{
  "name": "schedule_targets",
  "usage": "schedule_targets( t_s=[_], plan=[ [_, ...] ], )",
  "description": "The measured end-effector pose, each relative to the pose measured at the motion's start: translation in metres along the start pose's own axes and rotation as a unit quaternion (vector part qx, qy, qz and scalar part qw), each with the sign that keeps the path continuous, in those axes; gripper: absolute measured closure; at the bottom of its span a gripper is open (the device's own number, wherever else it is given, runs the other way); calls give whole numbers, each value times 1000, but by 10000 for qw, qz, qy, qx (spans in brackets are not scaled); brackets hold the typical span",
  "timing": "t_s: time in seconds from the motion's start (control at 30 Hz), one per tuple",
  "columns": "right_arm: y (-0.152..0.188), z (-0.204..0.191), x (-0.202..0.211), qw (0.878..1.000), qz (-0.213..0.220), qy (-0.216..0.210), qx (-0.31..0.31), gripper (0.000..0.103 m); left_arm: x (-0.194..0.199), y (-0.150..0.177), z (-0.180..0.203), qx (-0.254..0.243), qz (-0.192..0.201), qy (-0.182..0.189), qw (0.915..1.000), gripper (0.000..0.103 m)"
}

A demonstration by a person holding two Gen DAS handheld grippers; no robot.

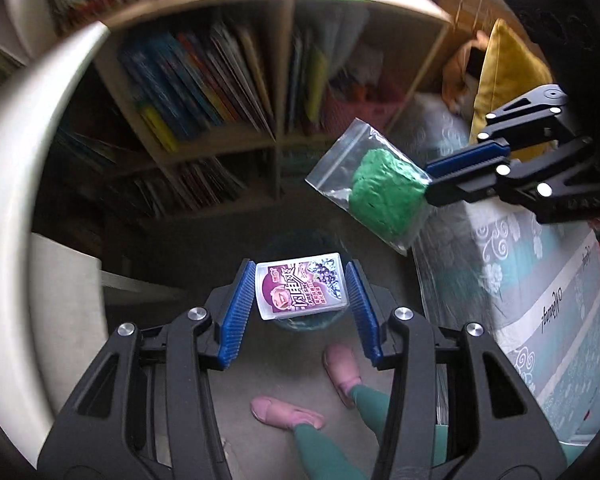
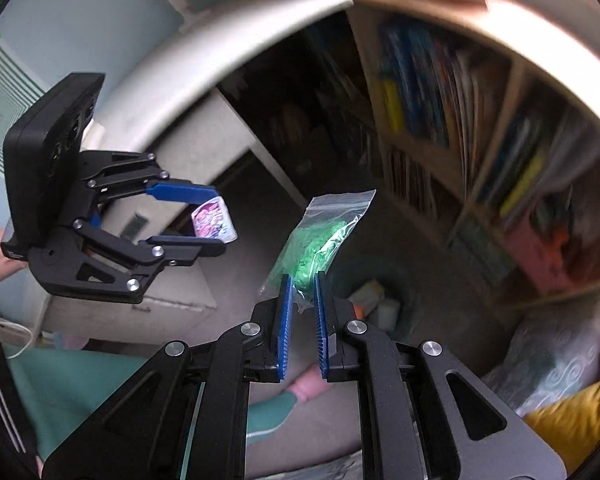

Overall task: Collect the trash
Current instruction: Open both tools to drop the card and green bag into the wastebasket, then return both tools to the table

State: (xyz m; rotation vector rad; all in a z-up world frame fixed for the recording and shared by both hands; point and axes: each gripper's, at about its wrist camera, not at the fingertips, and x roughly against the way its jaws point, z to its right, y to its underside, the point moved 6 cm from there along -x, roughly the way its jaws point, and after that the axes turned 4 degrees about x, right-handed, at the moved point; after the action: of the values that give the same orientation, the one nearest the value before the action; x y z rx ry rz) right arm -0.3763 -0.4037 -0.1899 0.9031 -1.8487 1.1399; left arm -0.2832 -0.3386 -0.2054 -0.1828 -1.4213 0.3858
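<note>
Both grippers hang over a grey floor, pointing steeply down, each carrying a piece of rubbish.

The left gripper (image 1: 300, 294) is clenched on a small clear plastic box (image 1: 300, 286), its blue pads (image 1: 236, 312) pressing the box's two short ends. The box has a purple label with a cartoon face, berries, large Chinese characters and the word "FRESH"; the smaller print is too fine to read.

The right gripper (image 2: 301, 320) has its pads nearly together, pinching the bottom edge of a clear zip bag (image 2: 323, 236). Inside the bag is a crumpled green lump (image 1: 383, 192); what it is made of cannot be told.

Directly below the box sits a dark round bin (image 1: 300, 240), blurred and mostly hidden behind it. From the right wrist view, pale items lie inside the bin (image 2: 395, 276), too smeared to identify.

A bookshelf (image 1: 220, 92) full of blurred books stands behind. A mattress (image 1: 539, 288) with swirl patterns and an upside-down script logo runs along the right. The person's pink slippers (image 1: 288, 412) and green trouser legs show below.
</note>
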Motion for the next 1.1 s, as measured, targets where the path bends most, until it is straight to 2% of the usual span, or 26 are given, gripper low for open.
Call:
schedule_targets(
  t_s=[0.2, 0.27, 0.3, 0.33, 0.37, 0.4, 0.5, 0.67, 0.77, 1.0, 1.1],
  plan=[
    [23, 32, -38, 9996, -158, -56, -247, 91, -53, 2, 16, -25, -356, -49, 9994, 58],
    [31, 43, -46, 9993, -205, -65, -303, 87, -76, 2, 21, -35, -542, 1, 9985, 58],
    [33, 47, -50, 9992, -245, -20, -326, 84, -84, 2, 22, -51, -612, -62, 9981, 52],
    [32, 52, -55, 9992, -250, 32, -325, 65, -93, 3, 21, -67, -694, -164, 9974, 41],
    [32, 58, -57, 9992, -198, 133, -319, 59, -105, 5, 21, -112, -794, -330, 9962, 18],
    [32, 63, -57, 9991, -165, 152, -361, 54, -110, 6, 21, -175, -790, -487, 9955, 15],
    [32, 73, -55, 9986, -107, 128, -507, 54, -116, 8, 24, -342, -863, -625, 9937, 15],
    [28, 79, -41, 9985, -36, 153, -534, 54, -103, 12, 20, -156, -813, -576, 9949, 15],
    [20, 75, -28, 9989, 11, 156, -442, 50, -87, 14, 14, -36, -790, -581, 9952, 13],
    [-18, 39, -2, 9999, 126, 29, 87, 46, -17, 7, -18, 351, -290, -701, 9965, 13],
    [-46, 15, 8, 9988, 238, -99, 414, 38, 19, 6, -39, 581, -42, -860, 9946, 12]
  ],
)
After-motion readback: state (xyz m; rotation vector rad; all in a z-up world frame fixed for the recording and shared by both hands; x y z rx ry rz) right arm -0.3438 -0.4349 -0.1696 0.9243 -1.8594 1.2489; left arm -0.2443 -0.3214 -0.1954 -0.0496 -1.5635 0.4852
